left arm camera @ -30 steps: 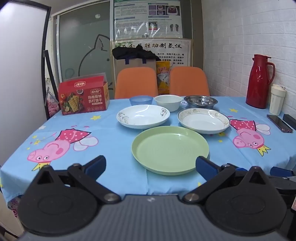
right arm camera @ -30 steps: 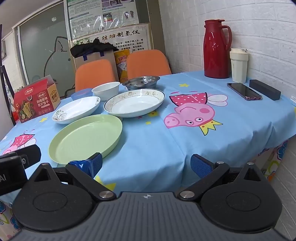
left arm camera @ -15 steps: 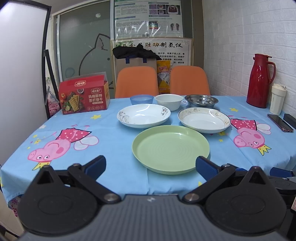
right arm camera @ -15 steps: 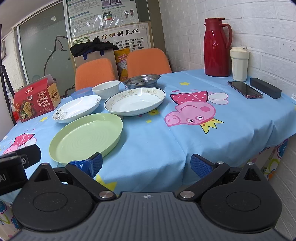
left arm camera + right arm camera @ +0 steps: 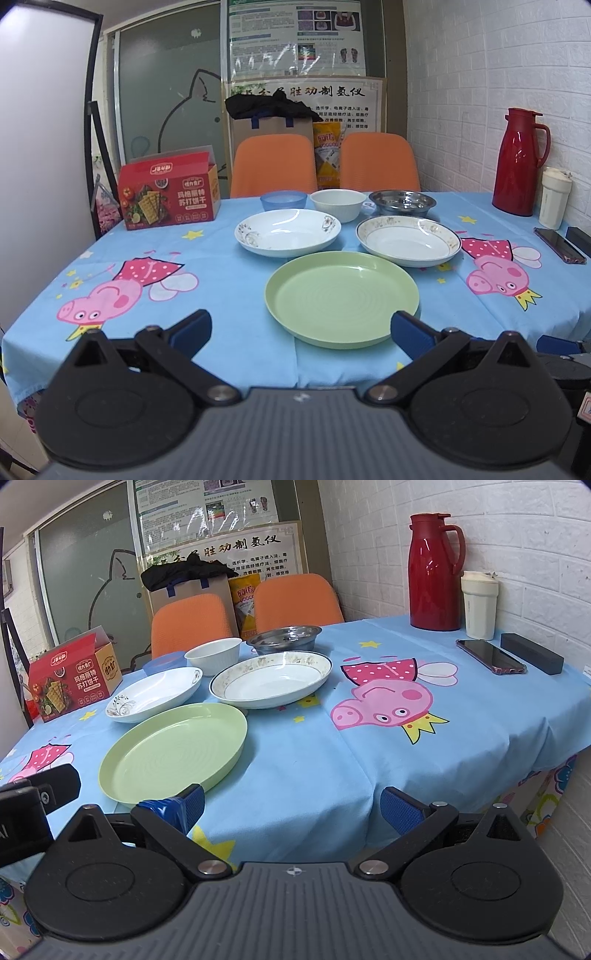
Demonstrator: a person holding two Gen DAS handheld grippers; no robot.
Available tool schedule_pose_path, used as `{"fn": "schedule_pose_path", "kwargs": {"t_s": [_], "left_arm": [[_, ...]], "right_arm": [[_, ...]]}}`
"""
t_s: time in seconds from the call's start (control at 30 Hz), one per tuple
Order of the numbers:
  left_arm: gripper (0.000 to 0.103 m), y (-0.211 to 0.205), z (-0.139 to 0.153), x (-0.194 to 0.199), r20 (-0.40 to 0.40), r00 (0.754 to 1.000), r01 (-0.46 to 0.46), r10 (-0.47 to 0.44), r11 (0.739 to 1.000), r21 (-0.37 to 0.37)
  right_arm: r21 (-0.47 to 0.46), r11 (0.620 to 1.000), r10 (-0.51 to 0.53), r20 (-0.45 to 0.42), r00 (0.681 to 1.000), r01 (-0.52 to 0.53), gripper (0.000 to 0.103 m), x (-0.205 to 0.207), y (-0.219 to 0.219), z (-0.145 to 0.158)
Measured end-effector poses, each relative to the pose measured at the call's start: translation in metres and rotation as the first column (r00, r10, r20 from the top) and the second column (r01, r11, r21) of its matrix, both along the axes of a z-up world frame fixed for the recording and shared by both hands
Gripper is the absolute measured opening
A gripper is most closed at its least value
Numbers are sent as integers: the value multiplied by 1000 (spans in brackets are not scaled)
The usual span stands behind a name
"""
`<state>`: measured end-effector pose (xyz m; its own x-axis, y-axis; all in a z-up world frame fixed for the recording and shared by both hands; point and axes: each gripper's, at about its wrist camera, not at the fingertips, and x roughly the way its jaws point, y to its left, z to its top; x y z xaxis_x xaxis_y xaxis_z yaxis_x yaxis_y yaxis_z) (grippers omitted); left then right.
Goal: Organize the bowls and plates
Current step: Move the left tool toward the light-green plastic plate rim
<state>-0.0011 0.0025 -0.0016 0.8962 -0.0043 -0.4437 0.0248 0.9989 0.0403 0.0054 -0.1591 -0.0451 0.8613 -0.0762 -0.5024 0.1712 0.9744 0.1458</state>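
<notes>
I hold two grippers at the near edge of a table [image 5: 229, 280] covered in a blue cartoon-pig cloth. My left gripper [image 5: 301, 326] has its blue-padded fingers spread wide apart, holding nothing. My right gripper [image 5: 291, 806] is likewise spread wide and empty.

Nearest to me lies a light green plate [image 5: 341, 297], empty, flat on the cloth. Behind it, side by side, sit two shallow white dishes: one with a dark floral pattern [image 5: 288, 232] on the left, one with a gold-speckled rim [image 5: 408, 240] on the right. Both are empty. Further back stands a row of three bowls: a small blue bowl [image 5: 283, 201], a white bowl [image 5: 337, 204] and a metal bowl [image 5: 402, 202]. I cannot tell what, if anything, is inside them.

At the far left stands a red cracker box [image 5: 168, 194]. Against the brick wall on the right stand a red thermos jug [image 5: 436, 570] and a cream tumbler [image 5: 479, 603], with a phone [image 5: 490, 656] and a black case [image 5: 532, 658] lying nearby.
</notes>
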Motion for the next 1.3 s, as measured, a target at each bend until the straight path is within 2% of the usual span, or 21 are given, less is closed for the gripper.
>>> {"fn": "schedule_pose_path", "kwargs": {"t_s": [0.87,1.17,1.3], "left_arm": [[103,-5,2,-1,-1,1000,18,-18,1000,9],[103,4,-1,8,-15,1000,16,-16,1000,-20],[103,15,-11,28,-66,998,5,-8,999,-53]], "right_arm": [[-12,999,42,-12,999,-42,89,1,9,2],[5,1000,14,-20,1000,-14,89,5,1,-2],[-9,1000,-5,-27,1000,4,89,10,-4,-8]]}}
